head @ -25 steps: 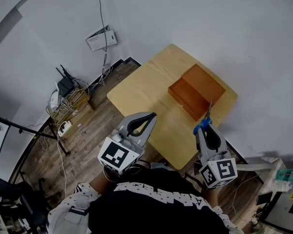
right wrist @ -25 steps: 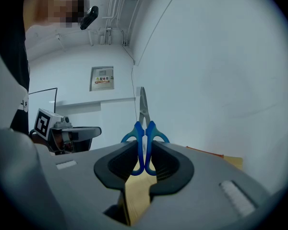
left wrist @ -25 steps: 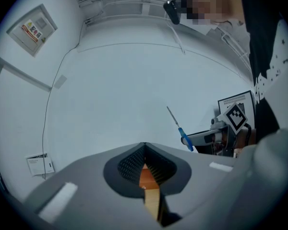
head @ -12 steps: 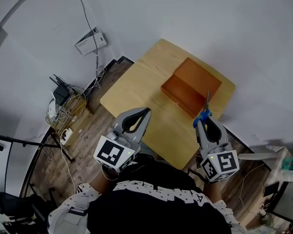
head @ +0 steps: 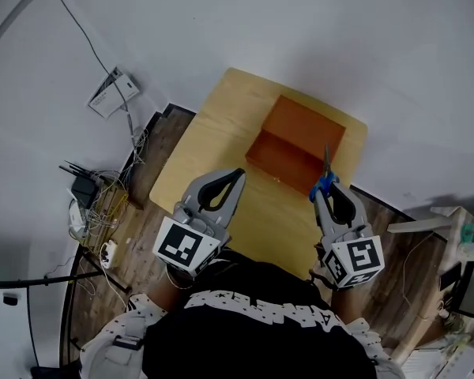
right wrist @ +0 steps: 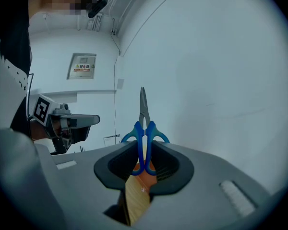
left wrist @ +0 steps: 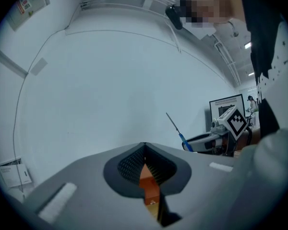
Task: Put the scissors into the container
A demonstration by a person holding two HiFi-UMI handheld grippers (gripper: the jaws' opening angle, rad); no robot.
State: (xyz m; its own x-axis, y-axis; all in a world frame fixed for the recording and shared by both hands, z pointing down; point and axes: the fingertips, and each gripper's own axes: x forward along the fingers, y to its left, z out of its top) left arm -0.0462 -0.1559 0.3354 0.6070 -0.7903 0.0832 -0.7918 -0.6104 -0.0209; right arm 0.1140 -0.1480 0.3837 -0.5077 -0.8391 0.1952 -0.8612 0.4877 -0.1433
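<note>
My right gripper (head: 325, 191) is shut on the blue handles of the scissors (head: 325, 178), whose closed blades point up and away. The blade tip reaches the near right corner of the brown open container (head: 296, 144) on the light wooden table (head: 213, 140). In the right gripper view the scissors (right wrist: 144, 131) stand upright between the jaws. My left gripper (head: 235, 177) hovers over the table's near edge, left of the container, shut with nothing in it; its jaw tips (left wrist: 144, 144) meet. The left gripper view also shows the right gripper (left wrist: 216, 139) with the scissors (left wrist: 175, 126).
The table stands in a corner against white walls. Cables and a router (head: 85, 189) lie on the wooden floor to the left. A white box (head: 110, 93) hangs on the wall. The left gripper (right wrist: 69, 121) shows in the right gripper view.
The head view has swung, so the table and container sit further left and closer. Both grippers have edged toward the container. The scissors stay gripped in the right gripper.
</note>
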